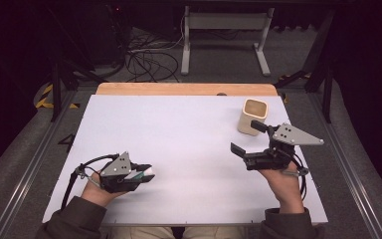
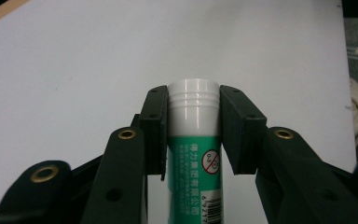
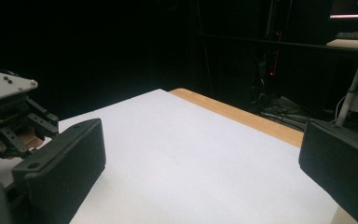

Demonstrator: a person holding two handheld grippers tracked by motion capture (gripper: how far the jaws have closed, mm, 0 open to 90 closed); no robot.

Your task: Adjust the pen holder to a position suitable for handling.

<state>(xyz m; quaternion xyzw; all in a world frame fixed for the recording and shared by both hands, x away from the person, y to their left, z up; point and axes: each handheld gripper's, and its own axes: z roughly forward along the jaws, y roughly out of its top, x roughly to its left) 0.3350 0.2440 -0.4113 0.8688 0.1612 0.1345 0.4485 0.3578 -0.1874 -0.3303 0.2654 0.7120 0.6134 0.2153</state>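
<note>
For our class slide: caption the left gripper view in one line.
Black tongs clamp a green-and-white glue stick above the white table.

right tool: two black jaws, set wide apart, nothing between them. worktop: white sheet, pale wood strip along its far edge. left tool: at the frame's left edge, grey three-cornered plate on top. background: dark, a white stand leg at far right.
</note>
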